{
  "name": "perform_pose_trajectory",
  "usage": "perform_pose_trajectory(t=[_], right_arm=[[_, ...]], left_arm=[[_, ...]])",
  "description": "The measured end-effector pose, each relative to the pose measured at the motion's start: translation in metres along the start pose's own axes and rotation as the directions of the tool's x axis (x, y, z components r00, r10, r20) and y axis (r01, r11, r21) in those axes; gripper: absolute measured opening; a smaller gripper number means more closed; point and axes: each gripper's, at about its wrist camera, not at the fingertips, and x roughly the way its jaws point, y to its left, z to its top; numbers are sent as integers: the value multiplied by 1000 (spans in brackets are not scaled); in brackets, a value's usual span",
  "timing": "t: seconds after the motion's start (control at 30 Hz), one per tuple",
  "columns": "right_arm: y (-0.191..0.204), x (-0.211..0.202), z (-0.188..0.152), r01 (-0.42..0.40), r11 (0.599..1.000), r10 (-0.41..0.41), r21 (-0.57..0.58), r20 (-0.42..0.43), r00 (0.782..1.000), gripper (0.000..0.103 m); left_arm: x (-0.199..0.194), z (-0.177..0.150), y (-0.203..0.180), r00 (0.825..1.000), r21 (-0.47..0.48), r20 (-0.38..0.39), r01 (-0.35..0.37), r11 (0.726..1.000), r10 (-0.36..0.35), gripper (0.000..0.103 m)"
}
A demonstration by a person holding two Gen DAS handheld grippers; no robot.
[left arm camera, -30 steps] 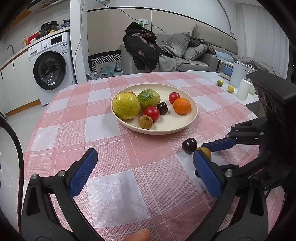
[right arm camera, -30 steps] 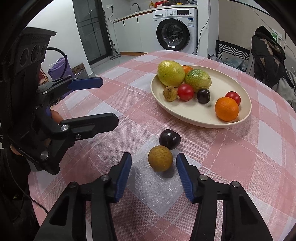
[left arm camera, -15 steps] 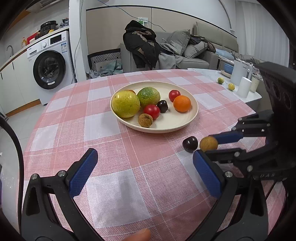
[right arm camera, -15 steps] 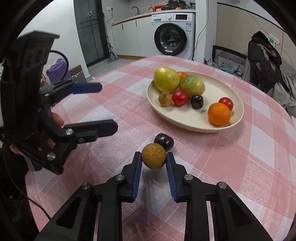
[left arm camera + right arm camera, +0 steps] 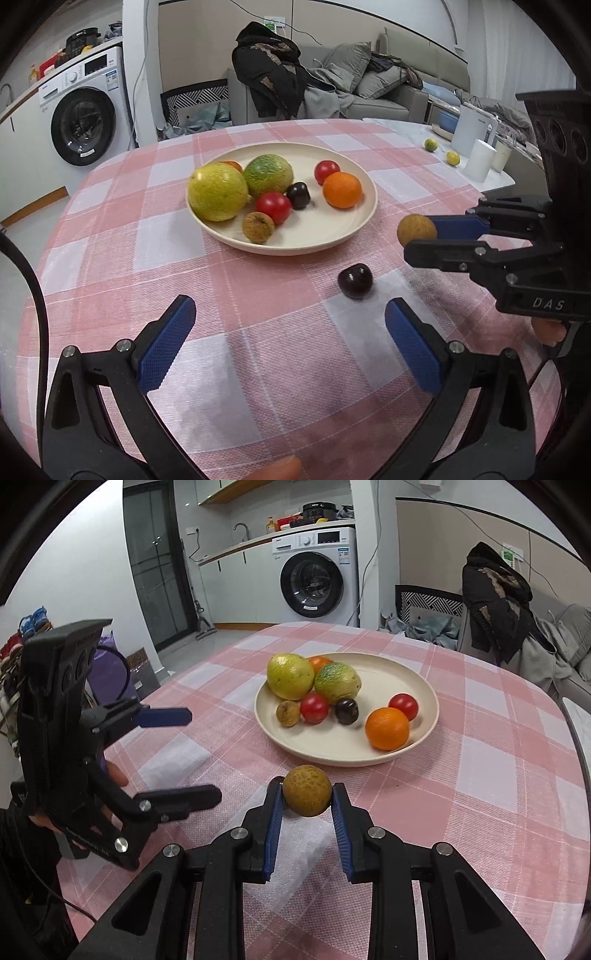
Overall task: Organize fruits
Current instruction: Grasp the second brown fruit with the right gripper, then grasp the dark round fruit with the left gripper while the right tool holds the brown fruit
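My right gripper [image 5: 306,797] is shut on a small tan round fruit [image 5: 307,791] and holds it above the table, just short of the cream plate [image 5: 424,686]. It also shows in the left wrist view [image 5: 416,230]. The plate [image 5: 332,240] holds several fruits: a yellow-green one [image 5: 217,191], a green one [image 5: 268,175], an orange [image 5: 342,189], tomatoes, a dark plum and a brown fruit. A dark plum [image 5: 355,280] lies on the cloth in front of the plate. My left gripper [image 5: 288,332] is open and empty, low over the near table.
The round table has a pink checked cloth [image 5: 110,236]. A white side table at the right carries white cups [image 5: 479,160] and two small limes [image 5: 430,144]. A washing machine [image 5: 83,110] and a sofa with clothes [image 5: 332,85] stand behind.
My right gripper has closed on the tan fruit and lifted it off the cloth toward the plate. The dark plum stays on the table. My left gripper has barely moved.
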Motion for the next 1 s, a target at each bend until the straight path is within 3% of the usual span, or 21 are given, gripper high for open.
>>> perform_pose_trajectory(t=[0.1,0.17,0.5,1.0], right_arm=[[-4,-2,0,1,1000,-1,15,-2,1000,27],[-6,-3,0,4,1000,-4,19,-3,1000,27],[-10,-4,-1,4,1000,-4,29,-3,1000,27],[-10,-1,-2,-3,1000,3,25,-12,1000,27]], left_arm=[[9,2,-10,1000,25,-28,8,1000,-7,100],[15,4,-16,999,40,-45,16,999,-15,91],[35,9,-31,992,58,-110,72,996,-65,67],[47,17,-32,986,31,-127,108,994,-104,56]])
